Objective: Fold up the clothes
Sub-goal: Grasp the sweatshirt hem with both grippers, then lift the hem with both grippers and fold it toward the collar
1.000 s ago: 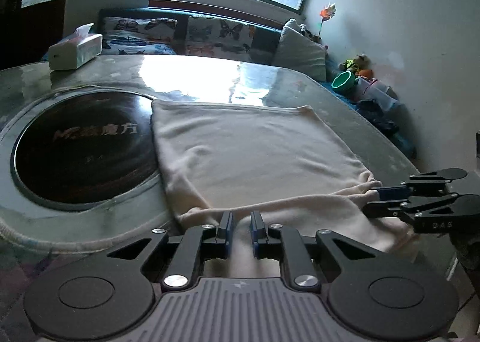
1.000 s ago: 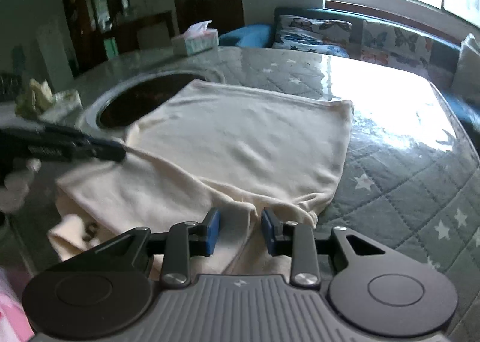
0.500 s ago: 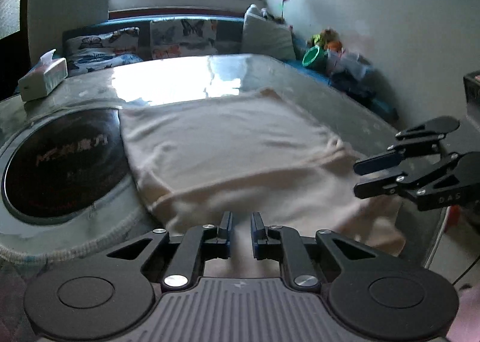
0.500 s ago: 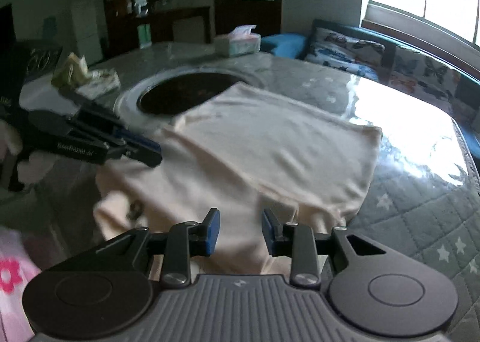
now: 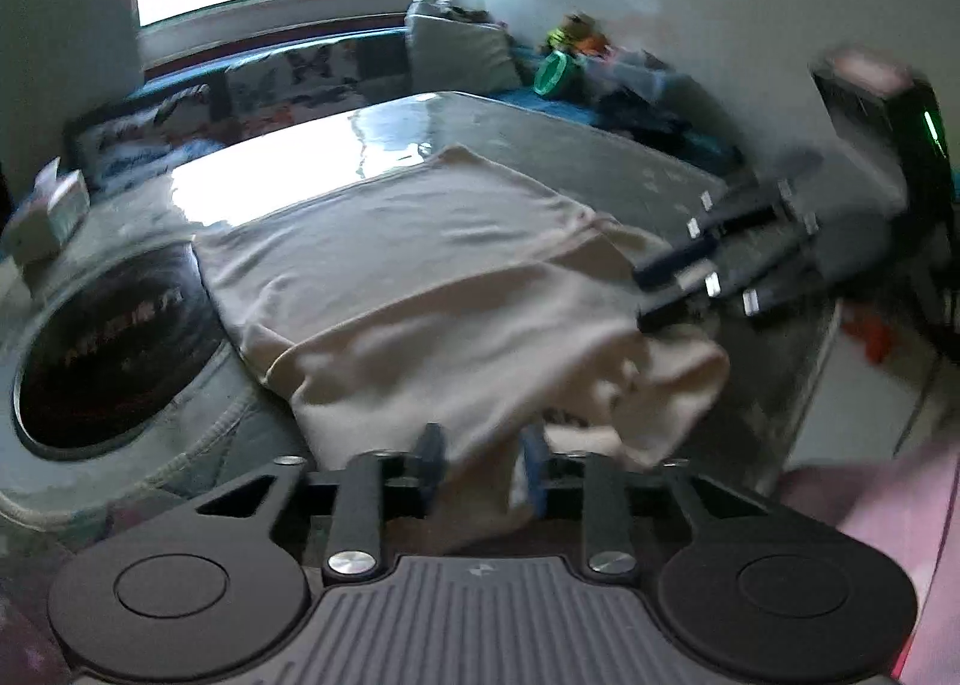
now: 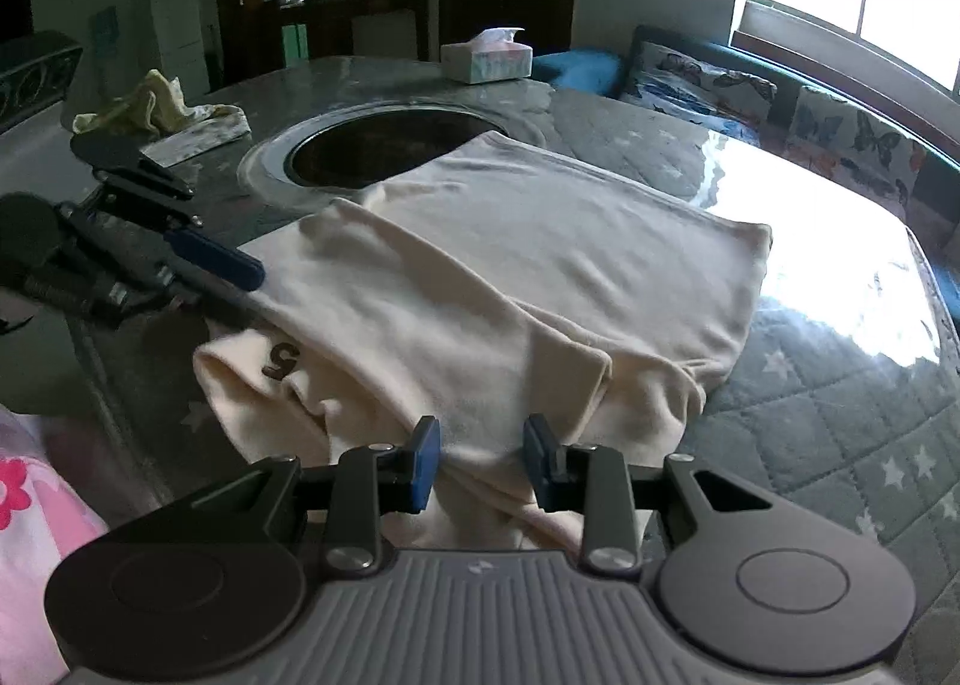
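Observation:
A cream garment [image 5: 420, 289] lies partly folded on the table, its near part bunched and hanging over the front edge; a brown "5" print shows in the right wrist view [image 6: 282, 361]. My left gripper [image 5: 480, 463] is open with the cloth's near edge between its fingers. My right gripper [image 6: 480, 460] is open, with cloth [image 6: 510, 277] lying between its pads. Each gripper shows in the other's view, left gripper [image 6: 180, 259] and right gripper [image 5: 708, 271], both at the cloth's near corners.
A dark round inset [image 5: 108, 349] sits in the quilted table [image 6: 840, 445] left of the garment. A tissue box [image 6: 486, 62] and a yellow cloth pile [image 6: 150, 105] are at the far side. A sofa with cushions [image 5: 456, 54] runs under the window.
Both grippers have opened wider and drawn back toward the table's front edge. The garment's near part now bunches and hangs over the edge.

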The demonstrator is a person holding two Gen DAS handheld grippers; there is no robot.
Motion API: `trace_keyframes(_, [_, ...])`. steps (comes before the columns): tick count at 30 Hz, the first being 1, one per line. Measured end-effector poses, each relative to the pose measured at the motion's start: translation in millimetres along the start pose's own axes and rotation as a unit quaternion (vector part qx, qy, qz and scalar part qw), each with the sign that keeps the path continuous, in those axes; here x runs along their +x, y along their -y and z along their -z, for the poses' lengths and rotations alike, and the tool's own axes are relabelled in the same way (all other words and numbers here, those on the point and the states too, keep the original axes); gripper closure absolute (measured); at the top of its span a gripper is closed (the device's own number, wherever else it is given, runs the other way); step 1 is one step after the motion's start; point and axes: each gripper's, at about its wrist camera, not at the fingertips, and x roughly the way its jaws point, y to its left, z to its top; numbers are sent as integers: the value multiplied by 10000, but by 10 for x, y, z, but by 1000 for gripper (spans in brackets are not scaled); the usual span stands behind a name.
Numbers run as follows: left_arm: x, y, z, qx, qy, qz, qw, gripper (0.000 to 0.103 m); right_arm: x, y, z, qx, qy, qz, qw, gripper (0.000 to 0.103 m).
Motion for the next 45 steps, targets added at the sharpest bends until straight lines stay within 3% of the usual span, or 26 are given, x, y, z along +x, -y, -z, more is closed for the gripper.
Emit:
trace_keyframes(5, [-110,175,87,828,-6,45,9966,62,-180,32,-36,-85,48,6,10000,71])
trace_keyframes(8, [-45,271,116,1164,14,-20,9932,62,-228,20,-15,-236,-47,21,9997,63])
trace_keyframes(13, [95,353,106,1370,165,-107,9904,60,-264,-58,60,-664,-316,73,9973,53])
trace_keyframes(17, [159,355,96,1379,254,-78,9901,63,-312,-155,129,-1154,-362,136,9926,47])
trace_keyframes(21, [157,318,71,1328,382,-8,9904,92,-335,-273,186,-1658,-256,115,9858,39])
trace_keyframes(27, [131,124,-68,878,582,75,9944,94,-256,-465,242,-2362,63,77,9716,33])
trace_keyframes(30, [135,30,-153,624,639,136,9959,95,-160,-480,219,-2419,227,78,9700,33])
trace_keyframes(34, [190,-98,-252,365,690,160,9968,94,-12,-402,125,-2161,320,103,9758,46])
trace_keyframes(35, [203,-118,-265,314,691,160,9970,94,21,-360,86,-2015,271,38,9791,52])
trace_keyframes(36, [213,-131,-271,270,683,144,9972,94,53,-311,44,-1833,205,-35,9828,67])
trace_keyframes(39, [242,-136,-255,183,623,105,9978,89,137,-114,-106,-1061,-73,-315,9938,87])
trace_keyframes(44, [170,-59,-128,346,591,-41,9976,81,130,137,-332,-173,-167,-712,9972,90])
trace_keyframes(45, [146,-38,-100,389,595,-68,9974,74,130,167,-367,-77,-198,-767,9968,90])
